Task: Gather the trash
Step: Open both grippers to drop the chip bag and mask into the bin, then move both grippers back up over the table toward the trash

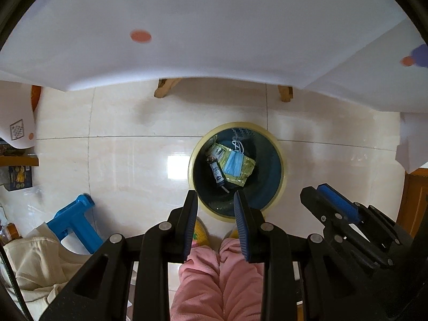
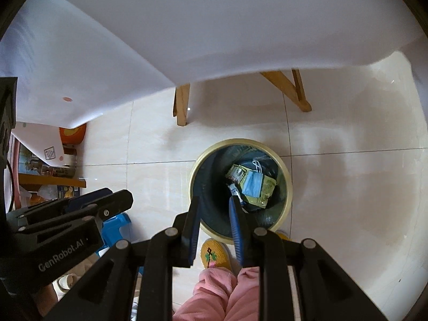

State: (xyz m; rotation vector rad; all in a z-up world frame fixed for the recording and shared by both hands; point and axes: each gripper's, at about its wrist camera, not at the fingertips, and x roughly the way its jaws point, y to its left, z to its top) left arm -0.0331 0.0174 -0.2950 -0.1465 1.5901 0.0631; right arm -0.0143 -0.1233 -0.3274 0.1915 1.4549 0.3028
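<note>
A round trash bin with a yellow rim [image 1: 279, 160] stands on the tiled floor; it also shows in the right wrist view [image 2: 288, 187]. Inside lie a blue face mask [image 1: 233, 163] [image 2: 253, 184], a yellow-green wrapper [image 1: 244, 172] [image 2: 267, 190] and a small tube [image 1: 216, 175] [image 2: 234, 189]. My left gripper [image 1: 215, 199] is open and empty above the bin's near rim. My right gripper [image 2: 214, 204] is open and empty above the bin; it also shows in the left wrist view [image 1: 318, 191]. The left gripper shows at the left in the right wrist view [image 2: 115, 200].
A white-covered table [image 1: 214, 26] overhangs the floor, on wooden legs [image 2: 182, 104]. A blue plastic stool [image 1: 76, 220] and beige cloth [image 1: 34, 262] lie at the left. The person's pink trousers [image 1: 214, 281] and yellow slippers [image 2: 214, 254] are below. A shelf with clutter [image 2: 50, 179] stands at the left.
</note>
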